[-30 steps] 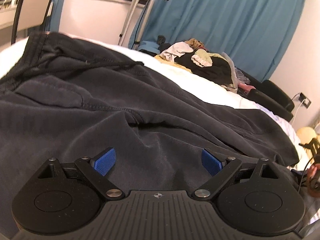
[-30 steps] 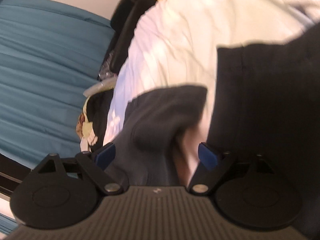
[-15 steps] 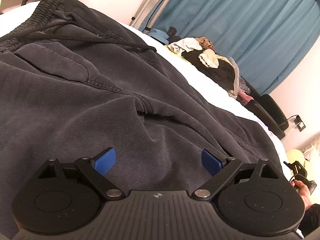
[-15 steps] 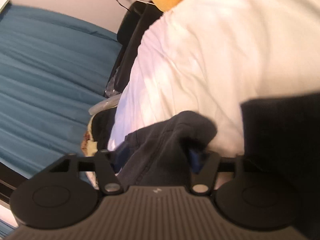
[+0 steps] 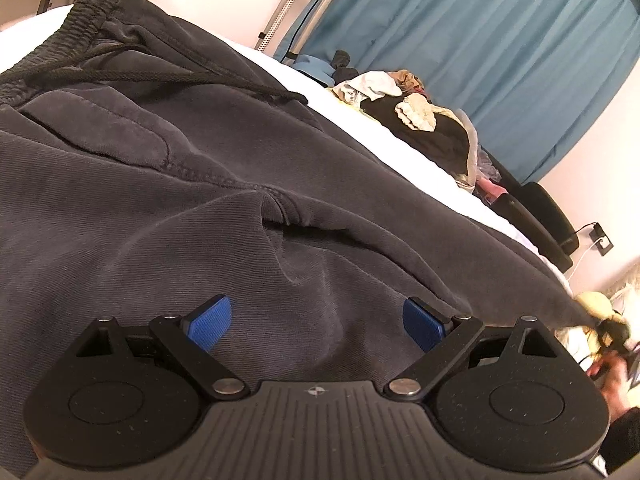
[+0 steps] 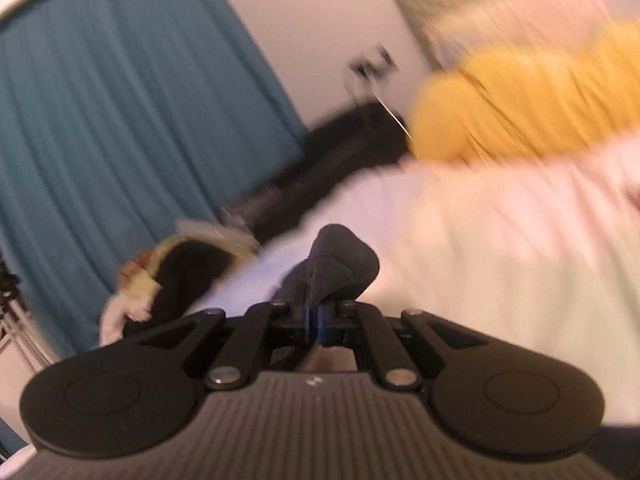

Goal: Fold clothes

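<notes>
One pair of dark grey cotton sweatpants [image 5: 248,184] lies spread on our white bed [image 6: 500,248]. Our left gripper [image 5: 318,322] hovers over it, jaws spread; our right gripper [image 6: 314,322] is clenched on its hem.

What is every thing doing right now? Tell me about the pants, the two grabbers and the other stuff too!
Dark grey sweatpants: spread out on the bed, wrinkled, drawstring loose.
Pant cuff: pinched and bunched up in the right gripper.
Left gripper: open, above the sweatpants, holding nothing.
Right gripper: shut on the pant cuff.
Clothes pile: heaped, unfolded.
Blue curtain: drawn closed.
White bedsheet: rumpled.
</notes>
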Demonstrator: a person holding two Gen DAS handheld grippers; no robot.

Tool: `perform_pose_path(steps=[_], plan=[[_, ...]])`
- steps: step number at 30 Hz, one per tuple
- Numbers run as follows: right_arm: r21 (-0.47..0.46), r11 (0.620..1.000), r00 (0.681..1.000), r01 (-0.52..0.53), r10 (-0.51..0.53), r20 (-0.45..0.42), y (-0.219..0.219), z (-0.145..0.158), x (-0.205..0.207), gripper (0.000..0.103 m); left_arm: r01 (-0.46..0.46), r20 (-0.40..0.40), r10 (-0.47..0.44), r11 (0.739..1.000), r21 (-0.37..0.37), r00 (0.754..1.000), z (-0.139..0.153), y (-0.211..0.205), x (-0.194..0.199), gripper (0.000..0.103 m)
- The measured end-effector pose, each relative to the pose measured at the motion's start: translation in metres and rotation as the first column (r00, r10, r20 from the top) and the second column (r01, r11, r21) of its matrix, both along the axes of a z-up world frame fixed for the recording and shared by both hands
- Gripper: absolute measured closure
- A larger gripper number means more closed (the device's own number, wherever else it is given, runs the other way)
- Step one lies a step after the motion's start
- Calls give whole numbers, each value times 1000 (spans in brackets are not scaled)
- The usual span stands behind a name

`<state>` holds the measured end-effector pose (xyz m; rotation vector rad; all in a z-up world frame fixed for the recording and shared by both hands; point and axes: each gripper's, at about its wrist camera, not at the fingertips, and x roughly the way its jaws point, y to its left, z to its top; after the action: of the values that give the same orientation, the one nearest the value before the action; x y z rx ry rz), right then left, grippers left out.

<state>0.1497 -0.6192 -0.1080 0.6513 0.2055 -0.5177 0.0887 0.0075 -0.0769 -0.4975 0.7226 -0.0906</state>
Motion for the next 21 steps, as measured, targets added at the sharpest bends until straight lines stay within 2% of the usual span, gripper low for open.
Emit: perform_pose_path(steps=[2, 5, 8, 12, 13, 14, 15, 17, 19, 21], plan=[[50, 999, 991, -10, 16, -135, -11, -23, 8, 98, 0, 1, 0, 1000, -1, 1000, 0, 0, 0, 9], [122, 992, 990, -20, 37, -136, -23, -41, 1, 97, -2, 3, 2, 1000, -1, 1000, 0, 0, 1, 9], [83, 996, 987, -37, 50, -151, -20, -40, 3, 94, -1, 10, 0, 1000, 17, 1000, 4, 1, 2, 9], [-4, 997, 974, -79, 76, -212, -9, -31, 8, 89, 23, 60, -32, 988, 153, 998, 13, -10, 4, 9], [-19, 996, 972, -84, 77, -221, -9, -29, 10, 80, 28, 76, -42, 984, 176, 996, 14, -13, 3, 9], [-20, 997, 972, -69, 63, -228, -8, -27, 10, 63, 34, 93, -53, 980, 198, 994, 15, -17, 2, 9], [-22, 998, 971, -55, 49, -235, -8, -26, 9, 56, 39, 109, -64, 975, 220, 992, 16, -20, 1, 9], [-11, 999, 974, -36, 32, -222, -8, -20, -3, 55, 47, 140, -86, 964, 263, 986, 18, -26, 0, 9], [16, 999, 978, -32, 35, -203, -5, -12, -15, 55, 54, 146, -94, 965, 258, 985, 19, -26, -3, 9], [1, 998, 981, -65, 64, -185, 2, -3, -28, 55, 60, 151, -101, 966, 252, 983, 19, -26, -7, 9]])
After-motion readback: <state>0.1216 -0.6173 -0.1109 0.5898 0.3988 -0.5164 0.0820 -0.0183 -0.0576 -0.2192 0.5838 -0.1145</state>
